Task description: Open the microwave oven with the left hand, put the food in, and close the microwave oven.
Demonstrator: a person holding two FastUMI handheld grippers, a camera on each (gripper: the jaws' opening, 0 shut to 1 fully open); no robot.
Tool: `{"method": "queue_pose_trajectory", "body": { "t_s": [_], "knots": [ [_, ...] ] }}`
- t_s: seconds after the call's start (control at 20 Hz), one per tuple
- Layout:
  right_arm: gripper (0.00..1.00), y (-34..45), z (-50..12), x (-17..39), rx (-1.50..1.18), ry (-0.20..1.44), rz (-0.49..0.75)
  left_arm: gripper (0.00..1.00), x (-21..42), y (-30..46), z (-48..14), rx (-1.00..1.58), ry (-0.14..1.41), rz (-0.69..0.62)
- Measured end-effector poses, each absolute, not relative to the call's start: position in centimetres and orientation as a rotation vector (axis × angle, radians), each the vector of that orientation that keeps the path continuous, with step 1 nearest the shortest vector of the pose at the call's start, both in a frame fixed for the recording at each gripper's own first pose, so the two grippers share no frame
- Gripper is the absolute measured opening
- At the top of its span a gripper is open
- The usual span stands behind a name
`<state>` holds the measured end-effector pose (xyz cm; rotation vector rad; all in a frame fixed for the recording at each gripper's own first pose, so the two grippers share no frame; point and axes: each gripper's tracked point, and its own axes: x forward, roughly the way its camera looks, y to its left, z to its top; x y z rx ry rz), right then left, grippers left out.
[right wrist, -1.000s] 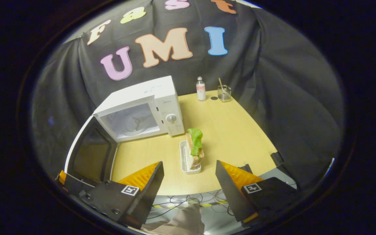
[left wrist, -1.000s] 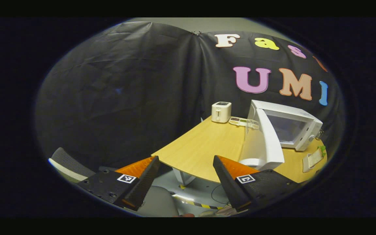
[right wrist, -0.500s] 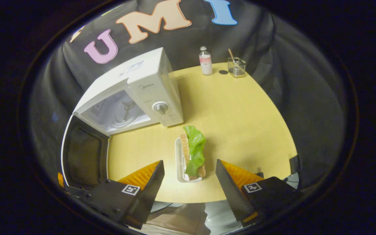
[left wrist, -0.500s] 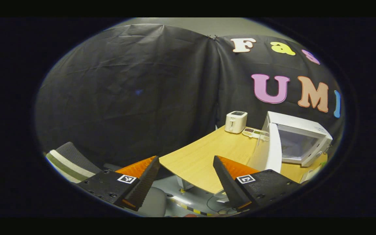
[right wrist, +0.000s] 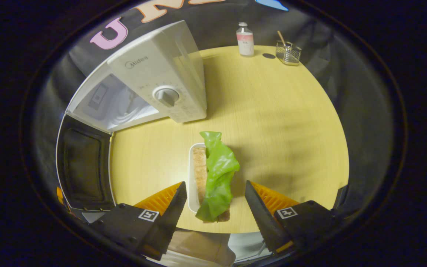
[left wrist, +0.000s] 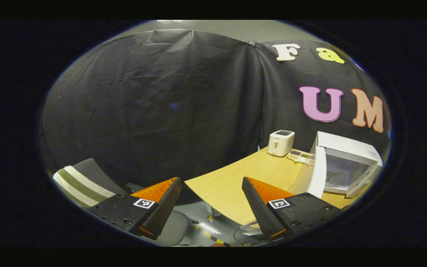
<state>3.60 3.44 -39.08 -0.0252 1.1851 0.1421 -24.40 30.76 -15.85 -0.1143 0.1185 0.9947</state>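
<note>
In the right gripper view, the right gripper [right wrist: 215, 207] hangs over the near edge of the wooden bench [right wrist: 280, 122] with its fingers spread apart, holding nothing. Between and just beyond the fingertips lies the food: a sandwich [right wrist: 213, 178] of bread slices topped with a green lettuce leaf, sitting in a small white tray [right wrist: 191, 174]. The fingers flank the near end of the sandwich; whether they touch it I cannot tell. Beyond the tray stands the white microwave oven [right wrist: 161, 81], its round dial facing the camera and its door [right wrist: 83, 167] swung wide open to the left, the cavity exposed. At the far edge of the bench stand a small bottle [right wrist: 245, 39] and a clear glass [right wrist: 288, 52] with a stick in it, near each other.

In the left gripper view, the left gripper [left wrist: 211, 202] is held off the bench's corner, fingers apart and empty. Farther off, the microwave oven [left wrist: 347, 163] stands with its door [left wrist: 317, 178] open, and a white toaster [left wrist: 281, 142] sits beside a small tray of compartments [left wrist: 301, 156]. A striped chair back [left wrist: 83, 181] shows at lower left.
</note>
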Motion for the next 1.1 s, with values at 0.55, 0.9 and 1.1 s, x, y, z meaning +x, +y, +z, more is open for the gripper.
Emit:
{"method": "queue_pose_trajectory", "body": {
  "t_s": [0.55, 0.9, 1.1],
  "knots": [
    [0.37, 4.1, -40.2, 3.9, -0.041, 1.239, 0.163, 0.95, -22.7, 29.7, -15.8, -0.135, 0.128, 0.968],
    [0.36, 5.1, -37.3, 3.4, 0.03, 1.176, 0.114, 0.92, -21.9, 31.5, -16.6, -0.145, 0.155, 0.925],
    [0.29, 6.3, -35.4, 2.4, 0.089, 1.129, 0.043, 0.95, -20.3, 32.7, -15.5, -0.109, 0.16, 0.874]
  ]
}}
